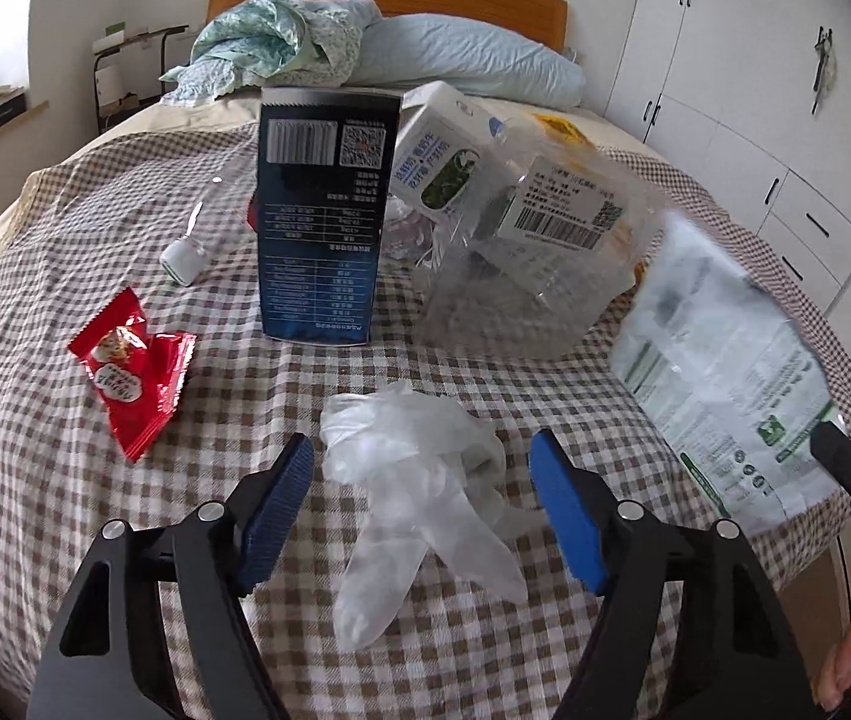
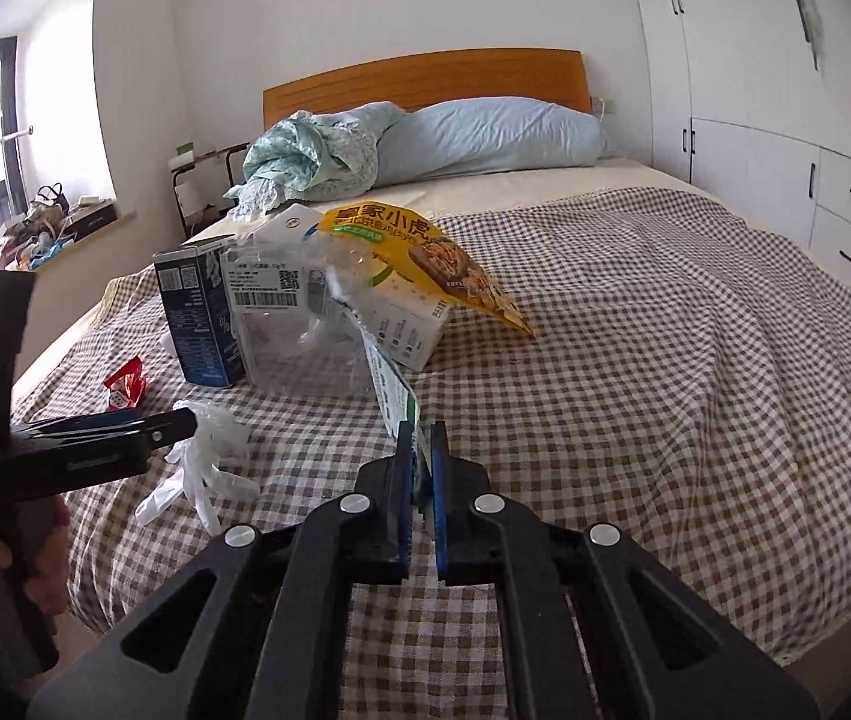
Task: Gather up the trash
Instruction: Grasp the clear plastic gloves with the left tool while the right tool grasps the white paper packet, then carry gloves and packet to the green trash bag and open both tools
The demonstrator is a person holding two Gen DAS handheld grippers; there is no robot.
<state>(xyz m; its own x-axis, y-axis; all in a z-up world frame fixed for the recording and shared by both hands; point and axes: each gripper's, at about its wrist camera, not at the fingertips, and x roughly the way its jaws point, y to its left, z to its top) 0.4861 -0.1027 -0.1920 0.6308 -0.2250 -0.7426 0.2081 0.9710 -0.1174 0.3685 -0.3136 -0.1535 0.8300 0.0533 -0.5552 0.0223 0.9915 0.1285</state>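
Note:
A crumpled clear plastic glove (image 1: 413, 480) lies on the checked blanket (image 1: 35, 480), between the blue pads of my left gripper (image 1: 422, 444), which stands open around it without pressing it. My right gripper (image 2: 422, 429) is shut on the lower edge of a white and green printed wrapper (image 2: 395, 384), which hangs lifted at the right of the left wrist view (image 1: 725, 372). A red snack wrapper (image 1: 131, 372) lies to the left of the glove. In the right wrist view the left gripper (image 2: 185, 420) reaches in from the left over the glove (image 2: 209, 456).
Behind the glove stand a dark blue carton (image 1: 323, 210), a white carton (image 1: 443, 162), a clear plastic bag with labels (image 1: 521, 276) and a yellow snack bag (image 2: 425, 258). A small white bottle (image 1: 184, 255) lies at the left. Pillow (image 2: 485, 132) and bedding lie at the headboard; wardrobes line the right wall.

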